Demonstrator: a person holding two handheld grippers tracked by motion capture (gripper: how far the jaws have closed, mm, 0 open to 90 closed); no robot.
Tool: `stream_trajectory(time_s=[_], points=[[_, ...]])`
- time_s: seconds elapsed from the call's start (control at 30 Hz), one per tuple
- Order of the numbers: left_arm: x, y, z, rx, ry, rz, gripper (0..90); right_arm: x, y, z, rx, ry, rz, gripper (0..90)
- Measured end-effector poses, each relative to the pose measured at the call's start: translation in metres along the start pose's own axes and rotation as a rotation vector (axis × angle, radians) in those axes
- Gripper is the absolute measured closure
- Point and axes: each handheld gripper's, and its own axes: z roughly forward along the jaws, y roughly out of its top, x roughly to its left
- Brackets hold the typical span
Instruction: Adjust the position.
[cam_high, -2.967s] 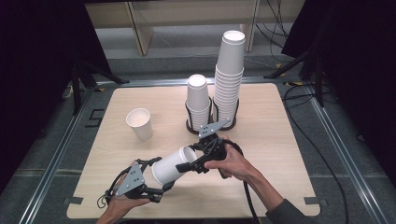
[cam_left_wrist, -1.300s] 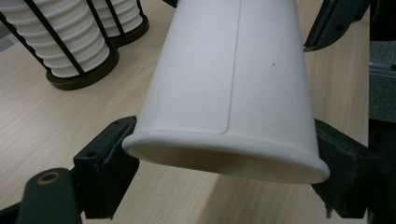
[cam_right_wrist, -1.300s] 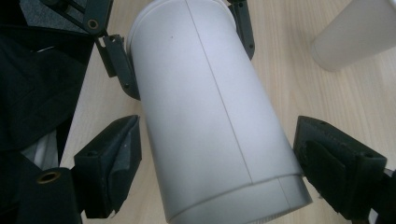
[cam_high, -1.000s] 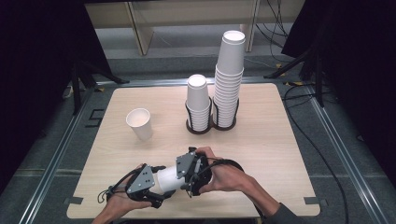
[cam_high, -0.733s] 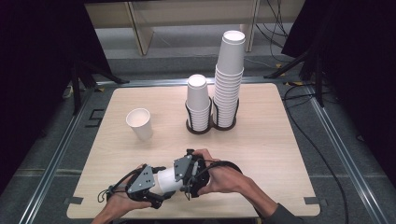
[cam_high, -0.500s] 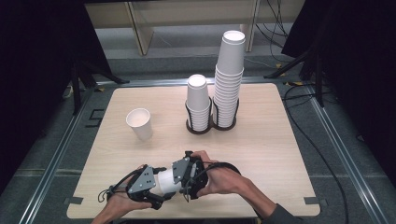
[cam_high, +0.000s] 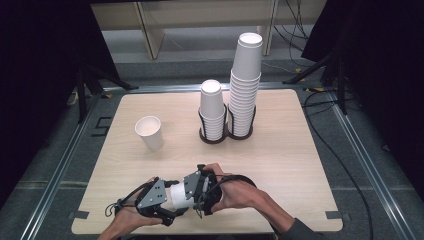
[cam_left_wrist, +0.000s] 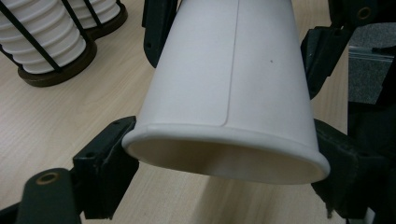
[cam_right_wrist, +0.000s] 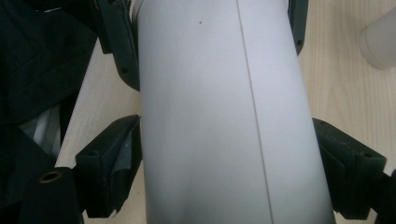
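Cup (cam_high: 179, 196) lying sideways at near table (cam_high: 300, 150) edge, high view: clamped between left gripper (cam_high: 159, 200) and right gripper (cam_high: 200, 187), stacks (cam_high: 230, 107) well apart behind. Left gripper view: jaws pressed on cup (cam_left_wrist: 229, 84) rim end. Right gripper view: jaws closed on cup (cam_right_wrist: 219, 116) wall. Likely light, thin paper, easily crushed; best gripped gently near stiff rim.
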Motion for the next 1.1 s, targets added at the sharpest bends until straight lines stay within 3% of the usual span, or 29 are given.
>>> stream_trajectory(time_s=[0.4, 0.47, 0.5, 0.53, 0.57, 0.6, 0.63, 0.67, 0.7, 0.73, 0.8, 0.83, 0.87, 0.9, 0.93, 1.0, 1.03, 1.1], points=[[0.000, 0.000, -0.002, -0.016, -0.012, 0.020, 16.2, -0.001, -0.005, 0.003, 0.000, 0.031, -0.027, 23.7], [0.002, 0.000, -0.003, -0.014, -0.024, 0.040, 16.1, -0.001, -0.005, 0.002, 0.002, 0.024, -0.016, 24.0], [0.001, 0.000, -0.003, -0.049, -0.028, 0.019, 16.1, 0.003, -0.007, -0.001, 0.020, 0.040, 0.054, 24.5], [0.001, 0.001, -0.004, -0.049, -0.027, 0.017, 15.7, 0.003, -0.007, -0.002, 0.013, 0.041, 0.052, 24.5], [0.001, 0.000, -0.004, -0.060, -0.023, 0.019, 15.3, -0.001, -0.007, -0.002, -0.007, 0.033, -0.002, 24.5], [0.002, 0.000, -0.005, -0.068, -0.024, 0.015, 14.9, -0.003, -0.007, -0.001, -0.035, 0.044, -0.025, 24.5], [0.002, 0.000, -0.005, -0.068, -0.024, 0.015, 14.3, -0.002, -0.007, -0.002, -0.035, 0.042, -0.002, 24.4], [0.002, 0.001, -0.006, -0.075, -0.028, 0.008, 13.8, -0.005, -0.008, -0.003, -0.054, 0.040, -0.026, 24.4], [0.003, 0.000, -0.006, -0.106, -0.030, 0.003, 13.6, -0.005, -0.008, -0.004, -0.059, 0.038, -0.016, 24.4], [0.002, 0.000, -0.006, -0.119, -0.017, -0.007, 13.1, 0.000, -0.010, -0.007, -0.029, 0.053, 0.083, 24.4], [0.004, 0.000, -0.007, -0.142, -0.024, -0.011, 11.5, -0.006, -0.010, -0.006, -0.081, 0.045, 0.005, 24.1], [0.005, 0.000, -0.008, -0.143, -0.011, -0.011, 10.8, -0.006, -0.011, -0.008, -0.078, 0.044, 0.038, 24.1], [0.005, 0.000, -0.008, -0.143, -0.011, -0.011, 10.7, -0.006, -0.011, -0.008, -0.078, 0.044, 0.038, 24.1], [0.005, 0.000, -0.008, -0.161, -0.014, -0.027, 10.8, -0.007, -0.012, -0.011, -0.105, 0.056, 0.063, 24.0], [0.006, -0.001, -0.010, -0.208, -0.014, -0.041, 10.6, -0.010, -0.013, -0.012, -0.131, 0.048, 0.039, 24.0], [0.008, 0.000, -0.013, -0.234, -0.002, -0.066, 10.0, -0.011, -0.016, -0.015, -0.162, 0.060, 0.091, 23.9], [0.009, -0.001, -0.012, -0.269, -0.006, -0.083, 9.5, -0.011, -0.017, -0.017, -0.185, 0.062, 0.117, 23.8], [0.010, -0.001, -0.015, -0.268, 0.002, -0.093, 9.8, -0.013, -0.018, -0.020, -0.208, 0.075, 0.141, 23.7]])
